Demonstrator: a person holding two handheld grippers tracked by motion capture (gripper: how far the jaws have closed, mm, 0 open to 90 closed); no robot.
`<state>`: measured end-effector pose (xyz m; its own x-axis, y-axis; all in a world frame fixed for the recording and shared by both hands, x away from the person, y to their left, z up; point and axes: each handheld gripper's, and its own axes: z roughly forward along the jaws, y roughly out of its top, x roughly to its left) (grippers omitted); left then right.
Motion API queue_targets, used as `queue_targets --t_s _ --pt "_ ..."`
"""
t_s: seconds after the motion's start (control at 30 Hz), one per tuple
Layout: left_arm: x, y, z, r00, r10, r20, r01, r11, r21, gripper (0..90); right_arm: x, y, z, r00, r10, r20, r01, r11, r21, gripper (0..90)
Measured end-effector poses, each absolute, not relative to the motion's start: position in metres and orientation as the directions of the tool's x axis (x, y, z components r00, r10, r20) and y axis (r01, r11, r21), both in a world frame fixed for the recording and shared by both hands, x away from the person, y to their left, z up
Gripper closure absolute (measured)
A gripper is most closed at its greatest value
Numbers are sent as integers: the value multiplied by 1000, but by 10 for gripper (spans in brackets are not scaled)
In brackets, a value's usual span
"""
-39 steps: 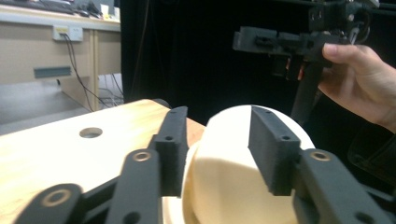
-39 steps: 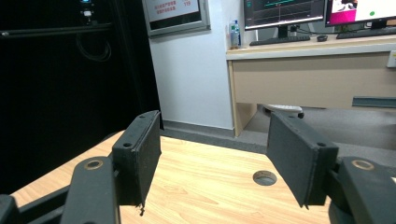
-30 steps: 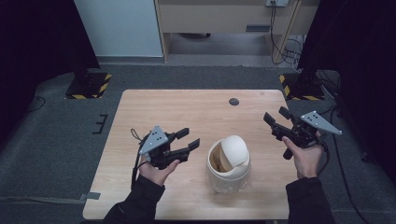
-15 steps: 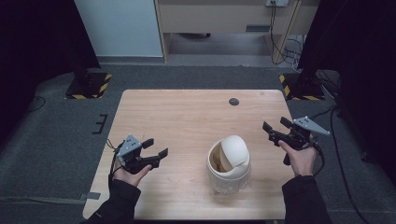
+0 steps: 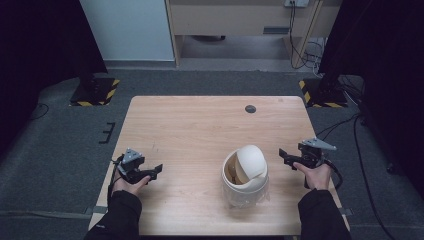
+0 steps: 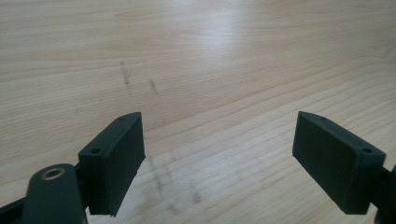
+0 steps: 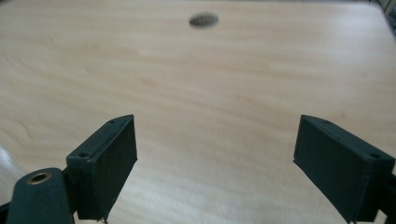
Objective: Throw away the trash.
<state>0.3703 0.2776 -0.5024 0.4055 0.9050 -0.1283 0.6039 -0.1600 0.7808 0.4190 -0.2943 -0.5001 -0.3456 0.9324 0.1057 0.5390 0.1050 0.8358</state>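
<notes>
I have pulled both my tongs away from the little bin [image 5: 245, 175]. A moment ago my left tongs [image 5: 150, 171] were right beside it, almost touching, and now they sit far off at the near left edge of the table [image 5: 200, 125]. My right tongs [image 5: 286, 156] have dropped lower too, and they wait at the near right side, close to the bin but not touching it. Both pairs are wide open and hold nothing. In the left gripper view I see only bare wood with a few dark scuff marks between my two black jaws. In the right gripper view the jaws are spread wide as well, and far away I can see the small dark round spot [image 7: 204, 20] in the table top. The bin stands by itself near the front of the table, a bit to the right of the middle. Its round white lid [image 5: 251, 160] is tipped, so I can peek at something brown inside. I think my work with the bin is done, or I am taking a rest.
</notes>
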Motion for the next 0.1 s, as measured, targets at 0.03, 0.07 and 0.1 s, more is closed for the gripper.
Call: queue_targets --t_s 0.03,0.07,0.1 --pt "371 279 -504 402 907 -128 611 -162 775 157 419 -295 -504 -344 933 102 553 113 826 136" --pt "373 281 -506 399 909 -124 616 -165 770 156 420 -296 -508 -343 935 93 566 126 815 135" --pt "374 281 -508 392 911 -126 624 -164 764 155 421 -297 -512 -341 936 86 574 135 807 132"
